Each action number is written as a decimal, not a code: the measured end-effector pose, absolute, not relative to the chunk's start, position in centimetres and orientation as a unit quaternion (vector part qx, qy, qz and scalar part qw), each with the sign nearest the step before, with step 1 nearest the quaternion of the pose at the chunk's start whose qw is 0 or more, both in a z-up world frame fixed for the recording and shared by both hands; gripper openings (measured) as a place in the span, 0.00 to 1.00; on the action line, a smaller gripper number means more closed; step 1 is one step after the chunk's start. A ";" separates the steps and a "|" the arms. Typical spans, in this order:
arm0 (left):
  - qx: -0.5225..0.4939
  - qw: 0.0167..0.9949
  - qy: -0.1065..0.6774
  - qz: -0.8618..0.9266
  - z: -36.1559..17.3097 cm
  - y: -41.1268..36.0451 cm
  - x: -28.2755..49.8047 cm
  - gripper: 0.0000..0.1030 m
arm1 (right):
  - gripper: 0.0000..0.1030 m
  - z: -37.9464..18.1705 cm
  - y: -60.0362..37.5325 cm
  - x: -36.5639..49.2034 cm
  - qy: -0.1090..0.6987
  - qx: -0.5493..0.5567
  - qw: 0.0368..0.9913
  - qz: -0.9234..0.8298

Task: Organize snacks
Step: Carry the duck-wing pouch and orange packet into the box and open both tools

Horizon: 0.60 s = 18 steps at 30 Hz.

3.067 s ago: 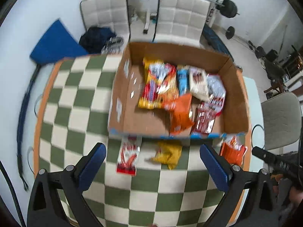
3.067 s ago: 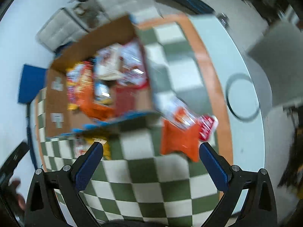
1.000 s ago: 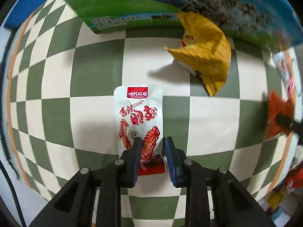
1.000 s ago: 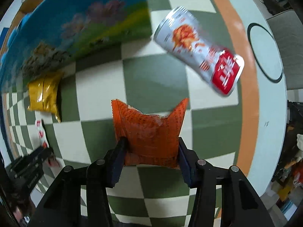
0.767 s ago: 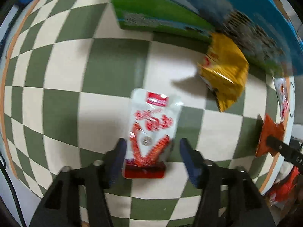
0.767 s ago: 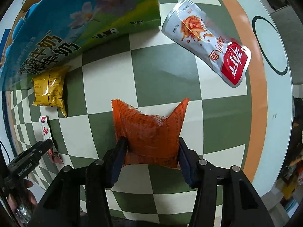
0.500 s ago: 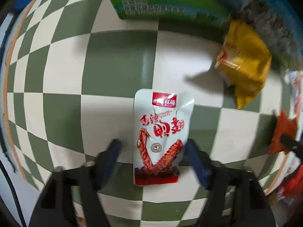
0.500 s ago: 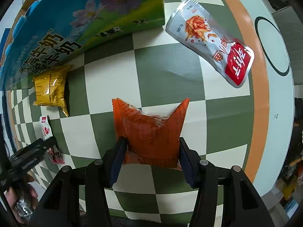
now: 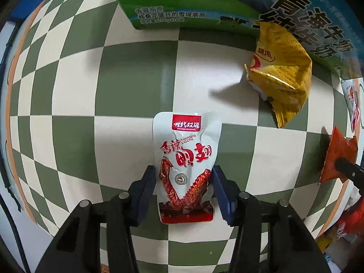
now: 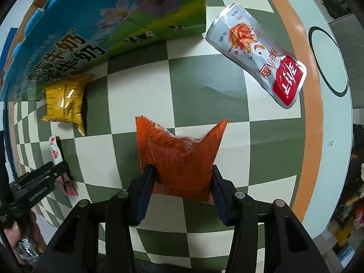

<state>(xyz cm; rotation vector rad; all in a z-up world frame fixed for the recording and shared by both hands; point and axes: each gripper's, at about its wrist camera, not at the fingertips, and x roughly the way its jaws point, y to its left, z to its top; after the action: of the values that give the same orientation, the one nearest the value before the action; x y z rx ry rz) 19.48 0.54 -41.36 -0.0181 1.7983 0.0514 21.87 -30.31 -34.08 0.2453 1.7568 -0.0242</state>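
Observation:
A white and red duck-wing snack pouch [image 9: 185, 166] lies flat on the checked table. My left gripper [image 9: 184, 190] straddles its lower half, the pads touching or nearly touching its two edges. My right gripper [image 10: 183, 187] is shut on an orange snack bag [image 10: 179, 157] that rests on the table. A yellow snack bag [image 9: 281, 72] lies against the printed milk box [image 9: 204, 2]. The yellow bag [image 10: 64, 99] and the box [image 10: 102, 22] also show in the right wrist view. A silver and red pouch [image 10: 259, 52] lies near the box's right corner.
The table has a green and cream check [image 9: 134, 72] with an orange rim [image 10: 311, 118]. In the left wrist view the orange bag [image 9: 339, 157] and the other gripper are at the far right. The left gripper [image 10: 38, 186] shows at the far left of the right wrist view.
My left gripper opened off the white and red pouch, then narrowed again around its lower half. My right gripper stays shut on the orange bag, hardly moved.

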 end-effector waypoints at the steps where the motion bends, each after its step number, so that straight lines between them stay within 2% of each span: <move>1: -0.012 0.622 0.783 0.023 -41.1 0.3 19.2 0.46 | 0.48 -33.9 -30.3 21.9 0.767 0.109 0.632 -0.010; 7: -0.016 0.629 0.777 0.021 -40.1 -0.1 17.3 0.45 | 0.46 -32.6 -30.1 21.7 0.763 0.123 0.635 -0.002; 18: -0.017 0.667 0.744 -0.015 -34.8 -1.3 17.3 0.45 | 0.42 -30.0 -30.0 21.6 0.748 0.137 0.649 0.021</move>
<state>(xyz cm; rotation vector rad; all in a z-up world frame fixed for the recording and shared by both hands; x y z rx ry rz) 17.26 -1.32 -34.79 -0.0373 1.6794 -0.0339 21.59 -29.97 -30.02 0.3114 1.6992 0.0488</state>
